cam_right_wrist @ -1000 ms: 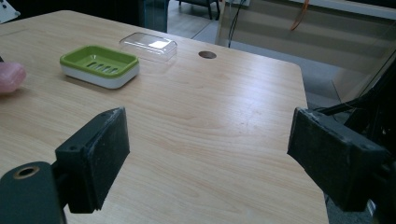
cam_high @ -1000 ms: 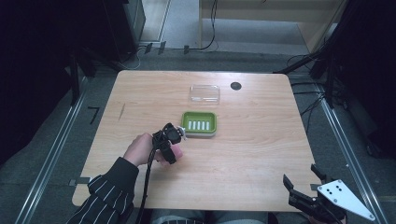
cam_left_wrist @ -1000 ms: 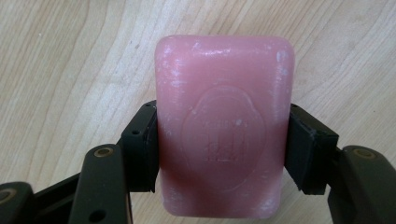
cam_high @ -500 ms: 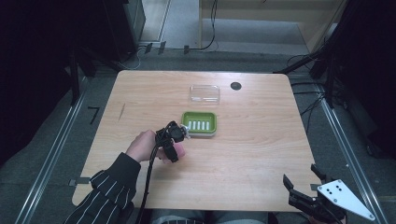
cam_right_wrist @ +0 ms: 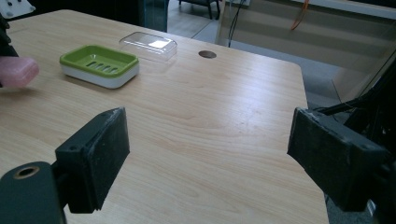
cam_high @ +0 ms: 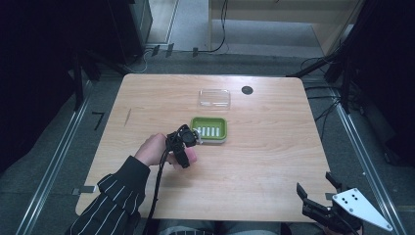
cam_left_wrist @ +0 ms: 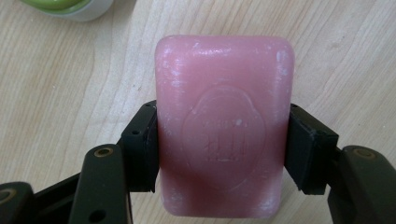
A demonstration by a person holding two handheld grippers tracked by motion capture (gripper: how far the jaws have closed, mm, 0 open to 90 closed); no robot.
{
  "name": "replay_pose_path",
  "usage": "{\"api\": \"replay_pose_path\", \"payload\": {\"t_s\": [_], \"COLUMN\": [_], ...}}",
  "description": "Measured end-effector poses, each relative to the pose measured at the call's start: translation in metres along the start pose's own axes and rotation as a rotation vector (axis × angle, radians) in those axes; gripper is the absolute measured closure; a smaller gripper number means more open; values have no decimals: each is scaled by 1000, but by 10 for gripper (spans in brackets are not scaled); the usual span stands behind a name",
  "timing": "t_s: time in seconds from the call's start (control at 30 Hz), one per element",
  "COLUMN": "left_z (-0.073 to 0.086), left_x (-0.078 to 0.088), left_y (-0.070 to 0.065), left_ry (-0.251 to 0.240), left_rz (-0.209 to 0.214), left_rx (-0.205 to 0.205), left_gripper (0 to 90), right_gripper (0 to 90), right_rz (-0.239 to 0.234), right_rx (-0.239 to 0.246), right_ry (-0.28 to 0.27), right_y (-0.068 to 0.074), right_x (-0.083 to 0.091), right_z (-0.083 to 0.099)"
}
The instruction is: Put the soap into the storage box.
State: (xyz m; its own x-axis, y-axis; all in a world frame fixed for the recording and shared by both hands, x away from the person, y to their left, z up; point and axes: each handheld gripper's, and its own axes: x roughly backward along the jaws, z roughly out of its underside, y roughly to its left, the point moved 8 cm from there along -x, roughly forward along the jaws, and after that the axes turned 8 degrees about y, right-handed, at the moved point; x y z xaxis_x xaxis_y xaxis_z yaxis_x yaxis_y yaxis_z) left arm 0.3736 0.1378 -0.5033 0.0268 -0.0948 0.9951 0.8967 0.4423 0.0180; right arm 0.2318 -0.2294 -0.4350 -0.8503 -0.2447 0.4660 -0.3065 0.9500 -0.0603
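Note:
A pink soap bar (cam_left_wrist: 224, 135) with an embossed stamp sits between the jaws of my left gripper (cam_left_wrist: 222, 149), which is shut on its two long sides just above the wood. In the high view the left gripper (cam_high: 185, 146) is held in a hand just left of and in front of the green soap dish (cam_high: 209, 129). The right gripper view shows the soap bar (cam_right_wrist: 16, 71) at the far left, beside the dish (cam_right_wrist: 99, 63). My right gripper (cam_right_wrist: 208, 140) stands wide open with nothing in it, off the table's near right corner (cam_high: 320, 205).
A clear plastic lid (cam_high: 214, 98) lies behind the dish, also seen as the lid (cam_right_wrist: 148, 45) in the right gripper view. A dark round hole (cam_high: 247, 90) sits at the back of the wooden table (cam_high: 274, 161). Metal rails run along both sides of the table.
The left hand with the soap has shifted only slightly toward the dish. The right gripper has not moved.

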Motion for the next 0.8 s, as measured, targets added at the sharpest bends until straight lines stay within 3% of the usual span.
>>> {"api": "replay_pose_path", "payload": {"t_s": [0.8], "left_z": [-22], "left_x": [14], "left_y": [-4], "left_ry": [-26], "left_rz": [-1], "left_rx": [-78], "left_gripper": [382], "right_gripper": [129], "right_rz": [-1], "right_rx": [-1], "right_ry": [2], "right_y": [0], "right_x": [0], "right_z": [0]}}
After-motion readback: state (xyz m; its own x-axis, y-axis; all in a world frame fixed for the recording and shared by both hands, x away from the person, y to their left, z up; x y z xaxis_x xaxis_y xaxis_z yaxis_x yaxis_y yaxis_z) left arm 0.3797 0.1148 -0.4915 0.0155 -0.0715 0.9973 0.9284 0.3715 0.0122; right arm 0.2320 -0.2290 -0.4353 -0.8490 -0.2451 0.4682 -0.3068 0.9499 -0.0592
